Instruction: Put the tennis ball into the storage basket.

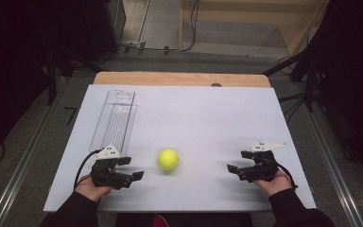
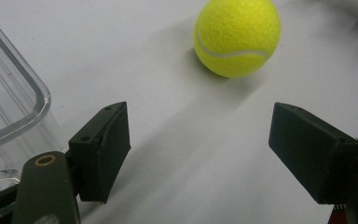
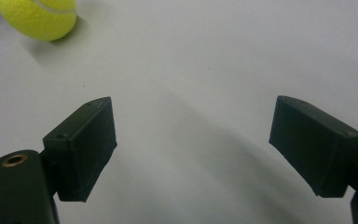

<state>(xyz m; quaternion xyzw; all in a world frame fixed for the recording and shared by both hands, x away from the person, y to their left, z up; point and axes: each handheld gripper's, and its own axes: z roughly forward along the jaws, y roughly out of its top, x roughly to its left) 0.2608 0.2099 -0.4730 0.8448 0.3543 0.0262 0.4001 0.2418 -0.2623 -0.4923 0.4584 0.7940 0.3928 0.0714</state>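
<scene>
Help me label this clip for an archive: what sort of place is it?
Probably a lab or studio set up for recording. A white board table stands among dark stands and floor cables, bearing just a tennis ball and a clear container.

— What carries it all?
— A table (image 1: pixel 208 111) with a white top; a strip of bare wood shows along its far edge.
— What lies on it?
— A yellow ball (image 1: pixel 168 159) near the front middle, and a clear tray (image 1: pixel 114 121) at the left, well apart.
</scene>
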